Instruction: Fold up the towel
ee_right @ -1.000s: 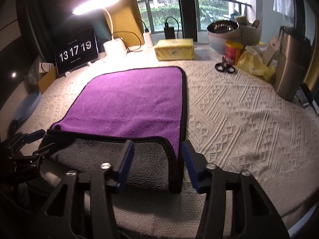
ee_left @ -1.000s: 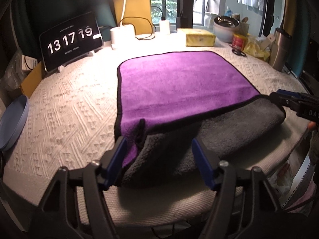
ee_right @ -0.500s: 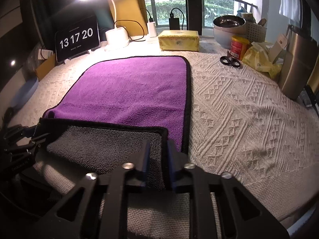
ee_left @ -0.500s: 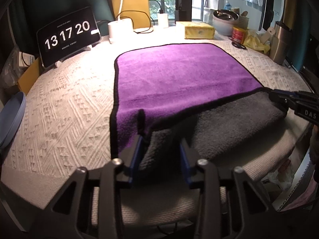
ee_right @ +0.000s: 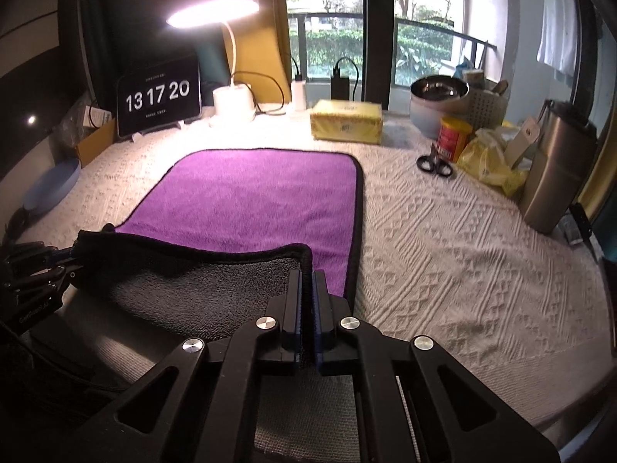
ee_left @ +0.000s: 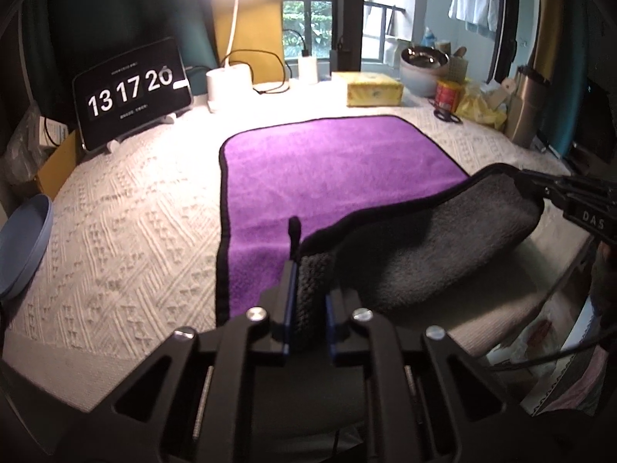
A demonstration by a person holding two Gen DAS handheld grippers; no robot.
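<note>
A purple towel (ee_left: 331, 162) with a black border and grey underside lies on the white knitted tablecloth (ee_left: 127, 231). It also shows in the right wrist view (ee_right: 250, 196). Its near edge is lifted and turned over, grey side up. My left gripper (ee_left: 308, 301) is shut on the near left corner of the towel. My right gripper (ee_right: 307, 301) is shut on the near right corner. Each gripper shows in the other's view, the right one (ee_left: 540, 189) and the left one (ee_right: 65, 266), holding the raised edge above the table.
At the back stand a clock display (ee_right: 158, 96), a lit lamp (ee_right: 231, 104), a yellow box (ee_right: 347, 121), a metal bowl (ee_right: 439, 96), a red can (ee_right: 453, 137), scissors (ee_right: 434, 164) and a steel canister (ee_right: 555, 181). A blue plate (ee_left: 19, 247) lies at the left edge.
Both grippers closed from open onto the towel's near corners and lifted the near edge off the table, carrying it a little forward over the purple side.
</note>
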